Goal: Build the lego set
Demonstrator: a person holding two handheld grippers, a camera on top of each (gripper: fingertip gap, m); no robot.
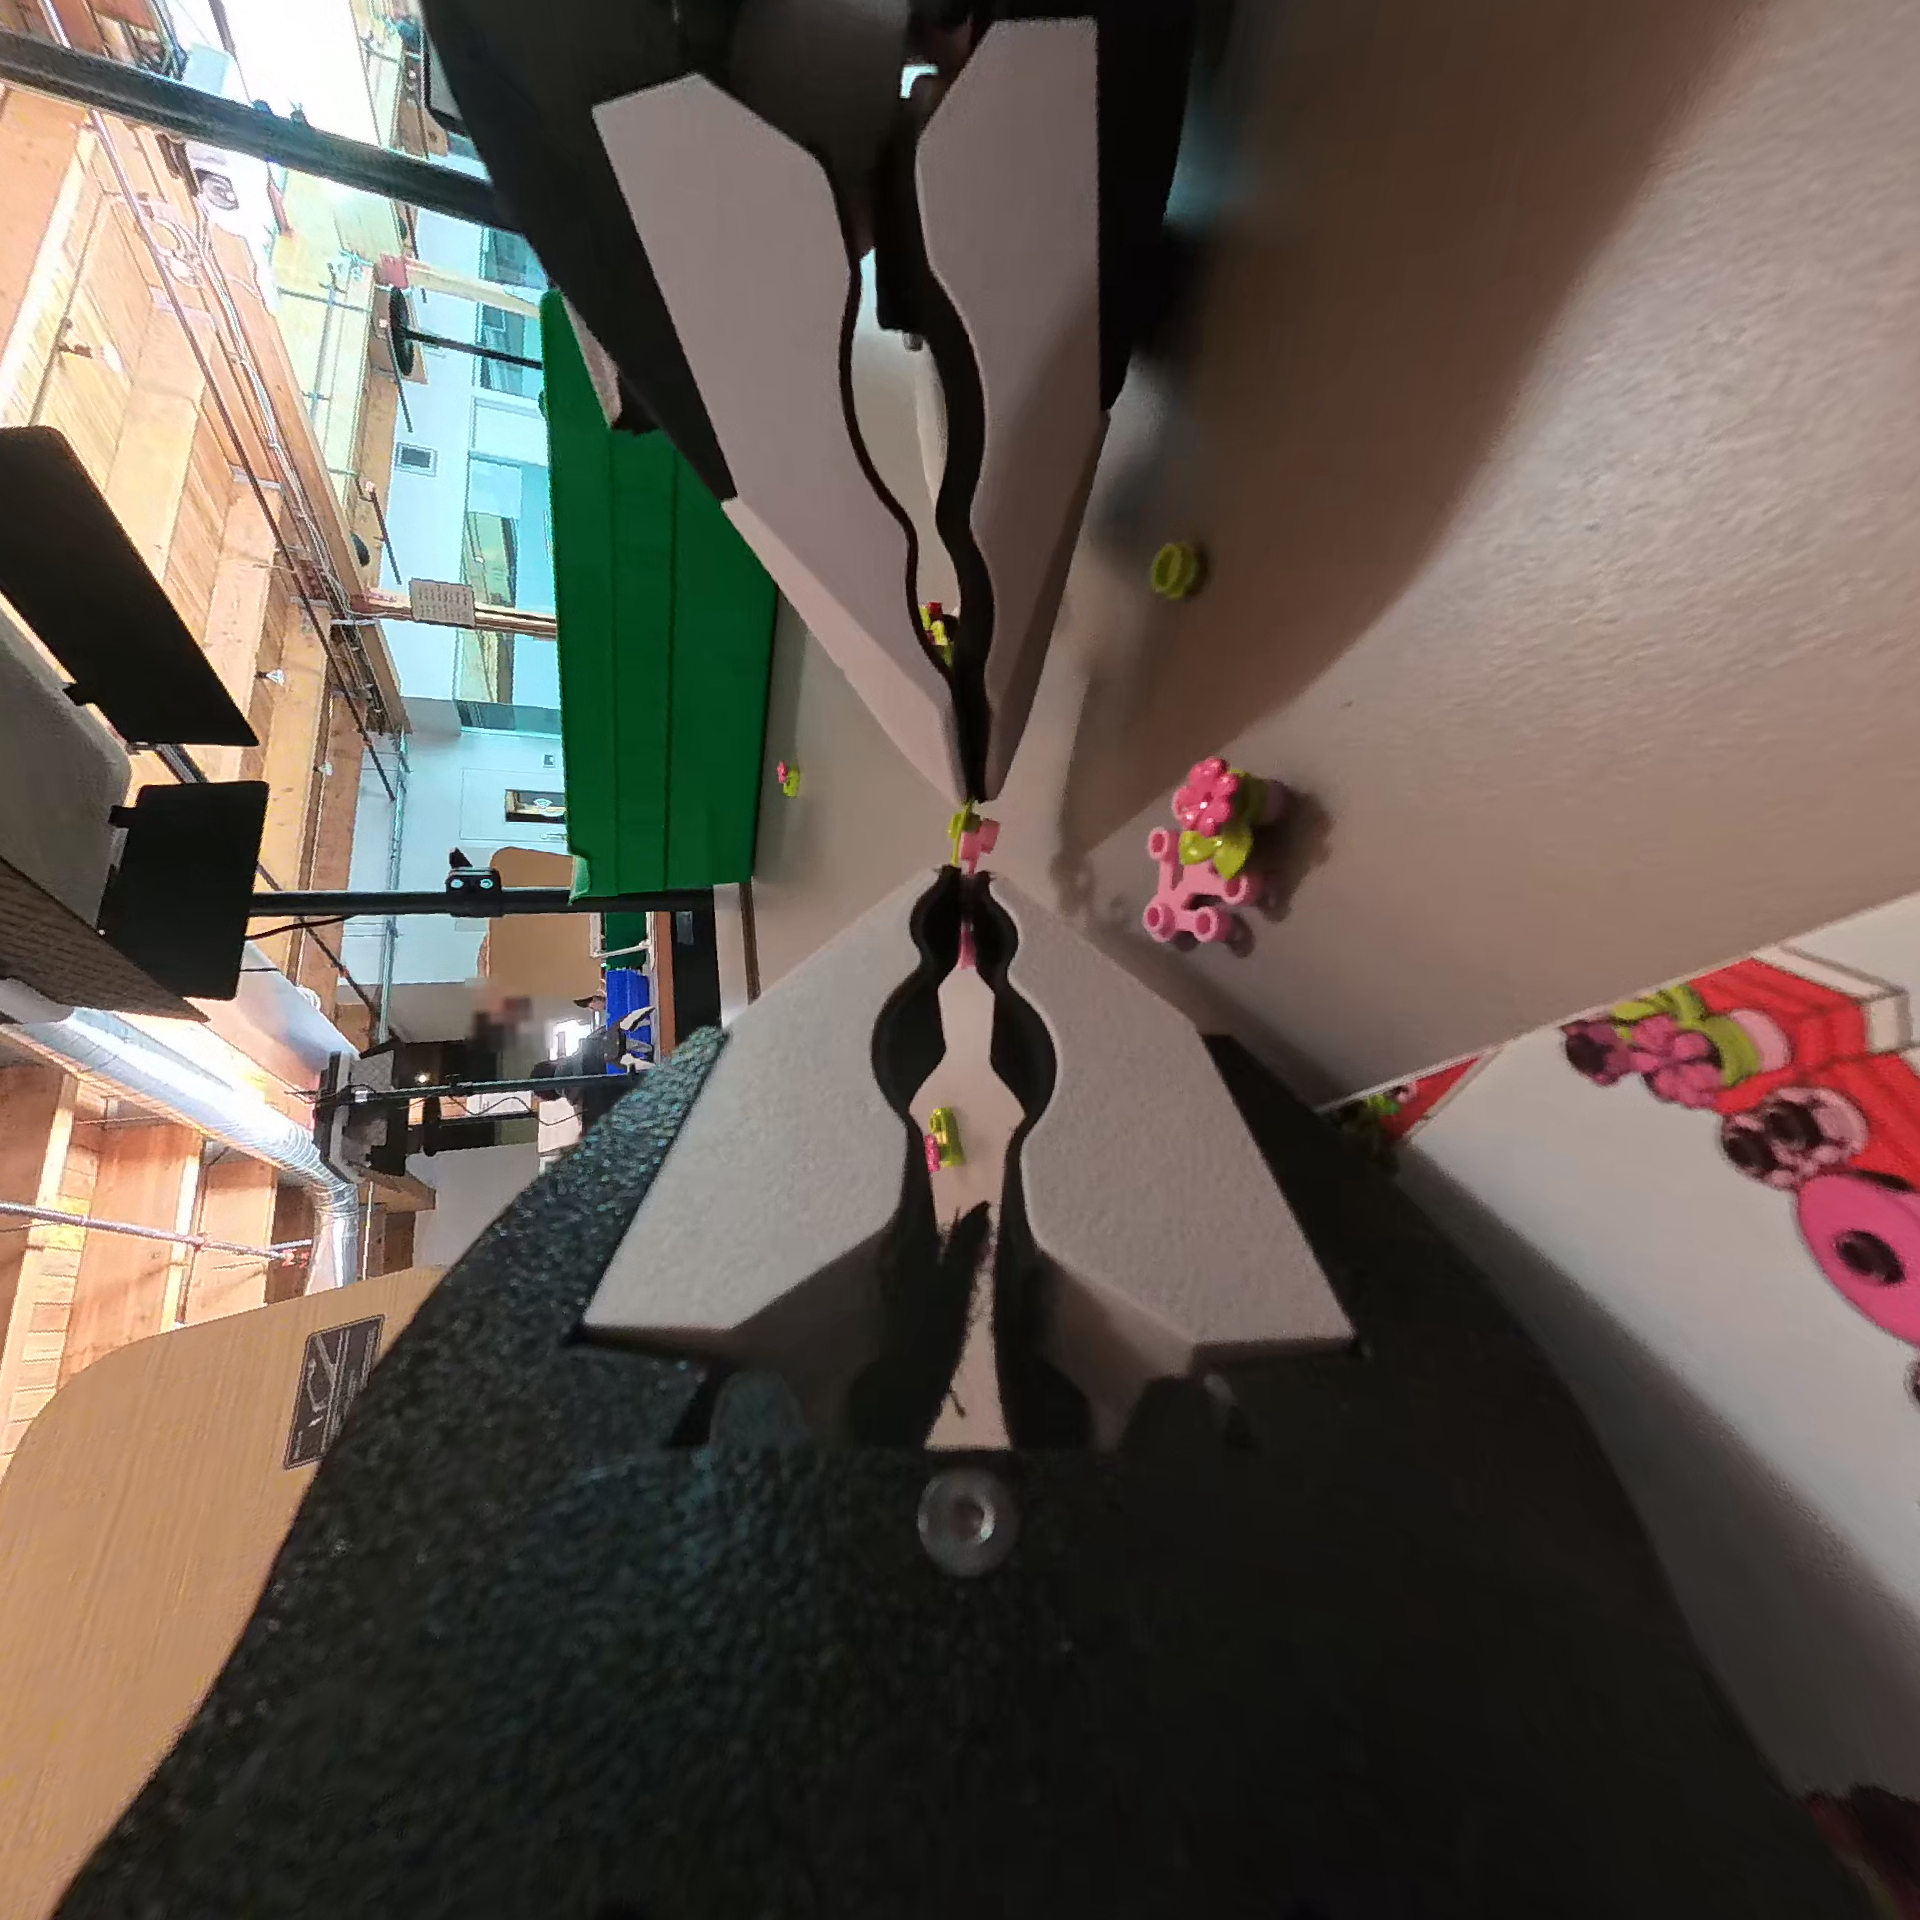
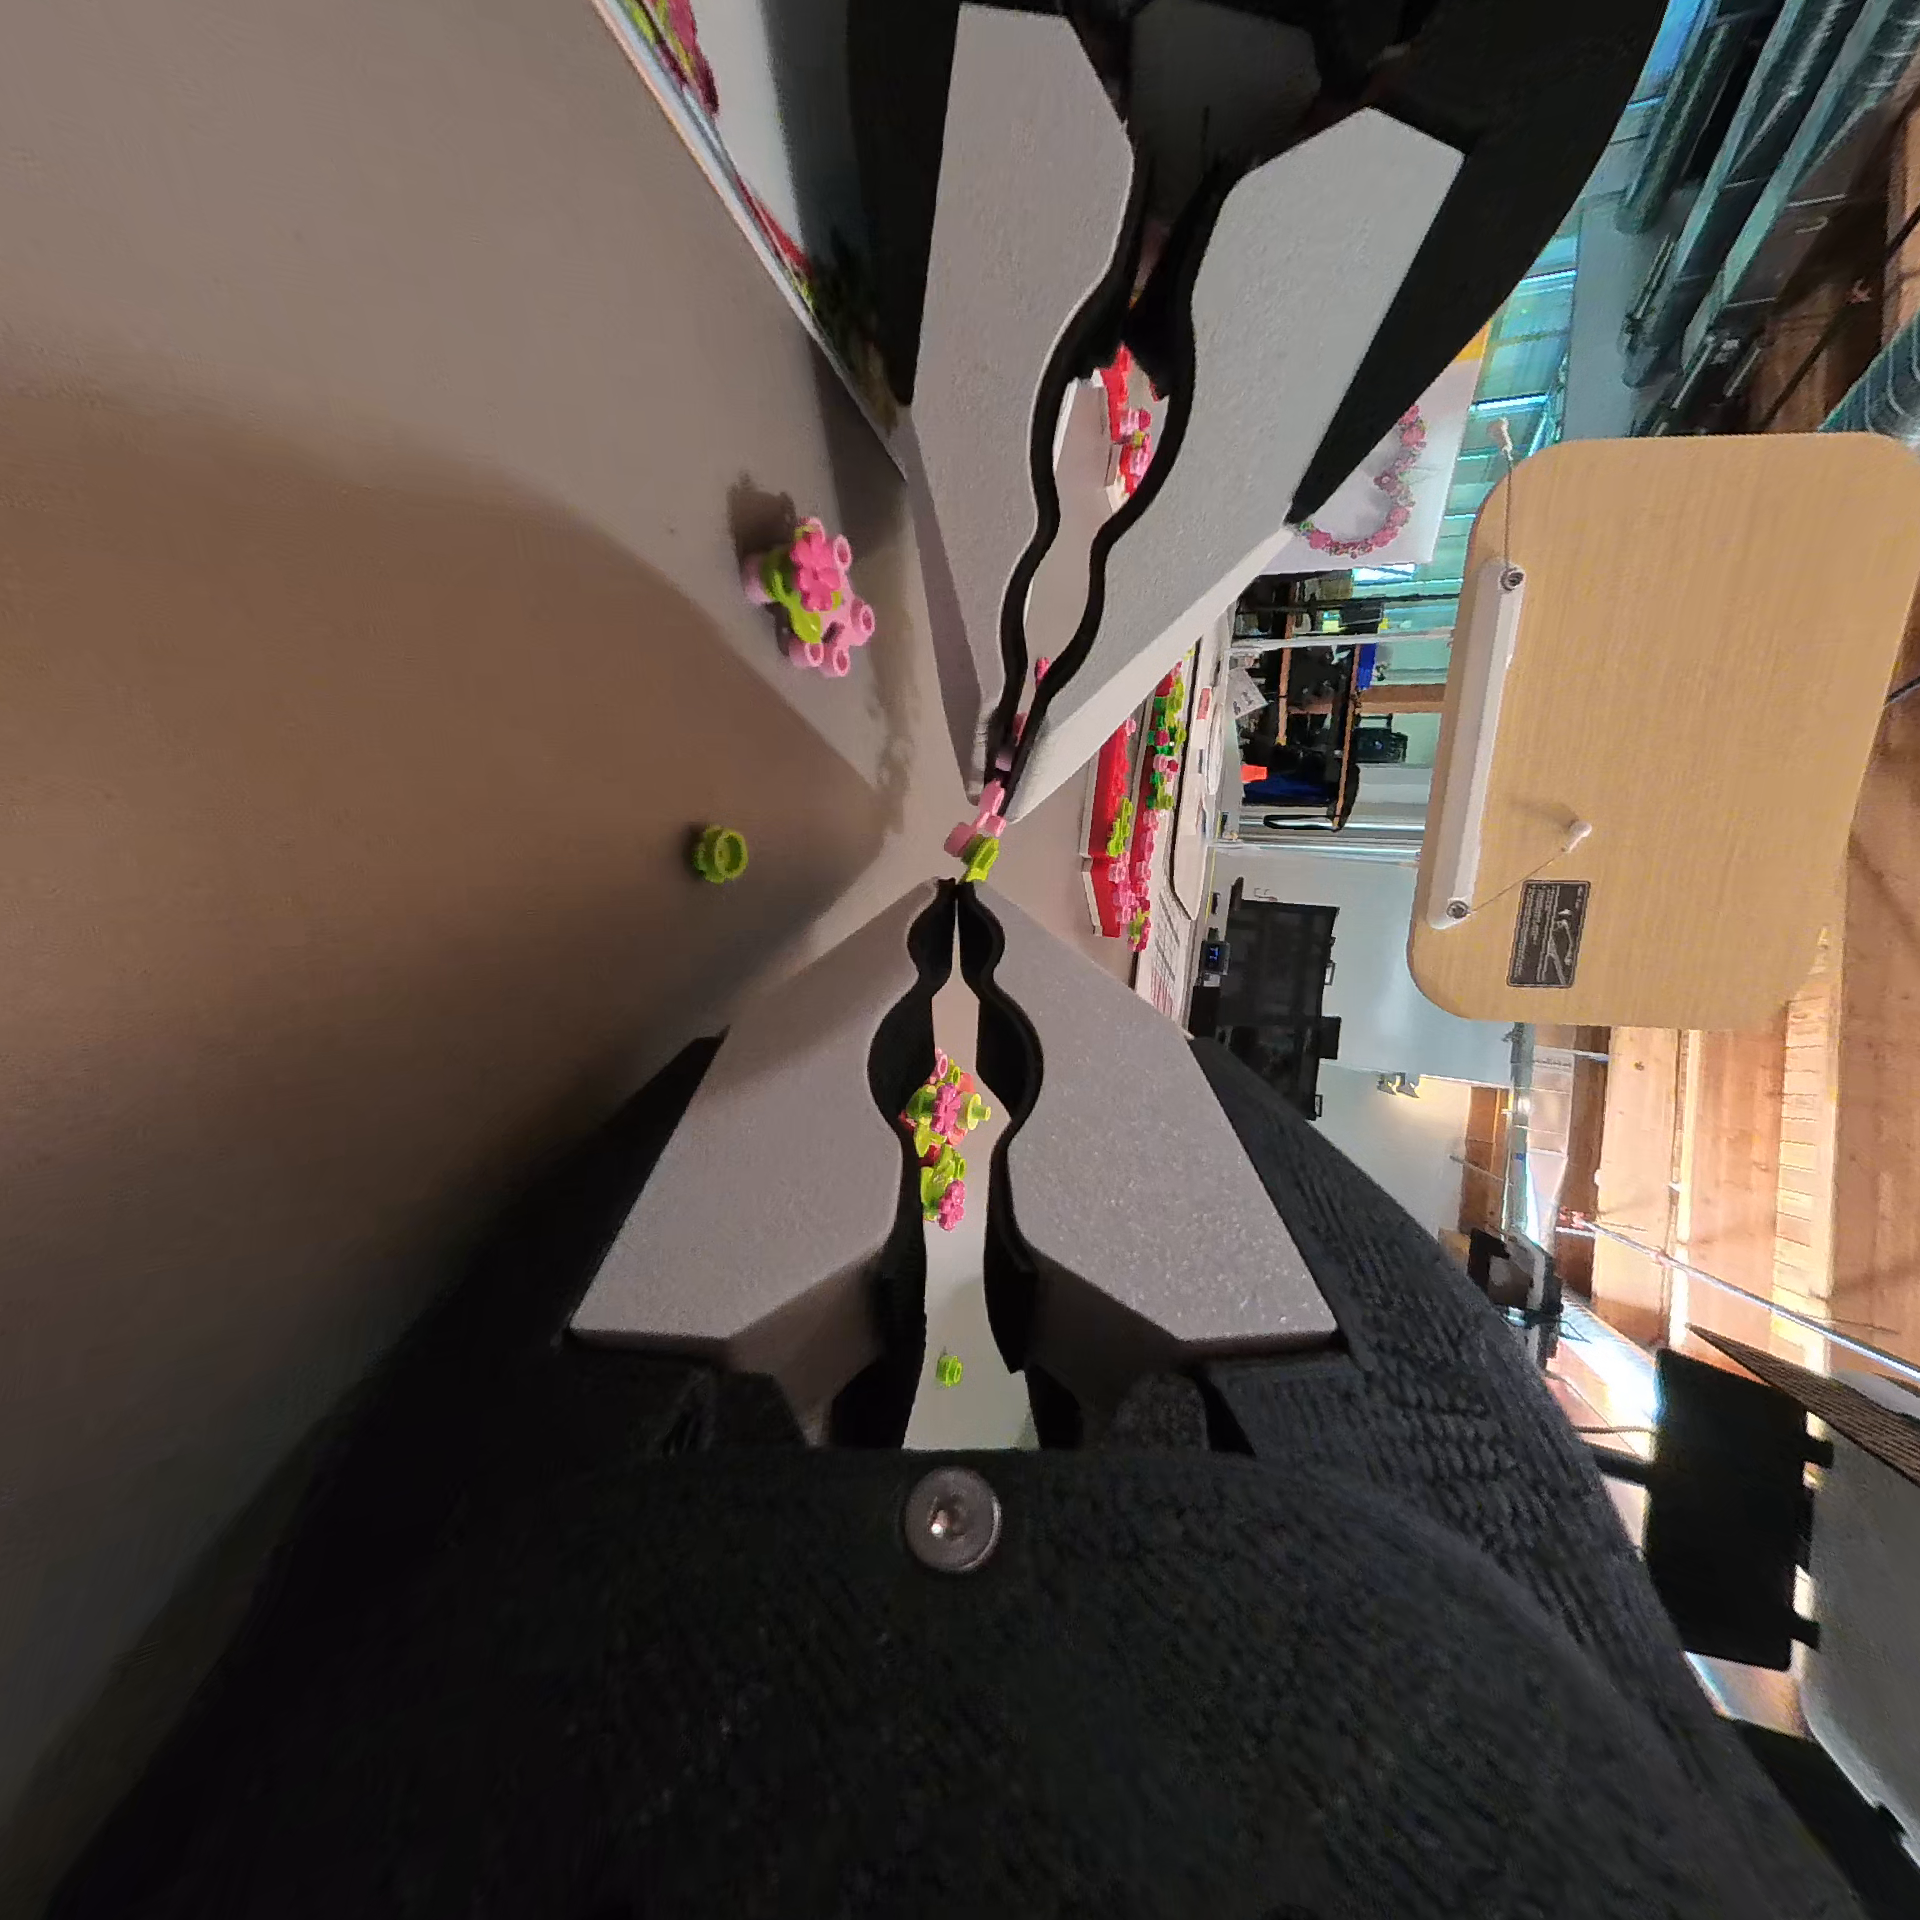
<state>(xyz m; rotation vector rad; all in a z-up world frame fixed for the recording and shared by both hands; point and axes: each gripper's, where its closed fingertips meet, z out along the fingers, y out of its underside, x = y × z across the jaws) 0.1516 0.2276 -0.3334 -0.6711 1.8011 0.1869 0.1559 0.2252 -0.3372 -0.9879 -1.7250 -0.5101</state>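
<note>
My left gripper [image 1: 961, 883] is shut on a small pink lego piece [image 1: 979, 842]. My right gripper [image 2: 951, 888] is shut on a small lime piece [image 2: 979, 854]. The two grippers meet tip to tip just above the white table [image 1: 1558, 468], and the pink and lime pieces touch between them. The right gripper comes in from the top of the left wrist view [image 1: 977, 784]. The left gripper comes in from the top of the right wrist view [image 2: 992, 769]. A pink plate with a pink flower and lime leaves [image 1: 1210, 868] [image 2: 816, 597] lies on the table beside the tips.
A loose lime round piece [image 1: 1177, 569] [image 2: 719, 854] lies on the table. The instruction booklet [image 1: 1714, 1143] lies near the pink plate. More small flower pieces [image 2: 940, 1132] show through my right fingers. A green cloth [image 1: 655, 675] hangs at the far table edge. Less than 4 cm separates the two grippers' tips.
</note>
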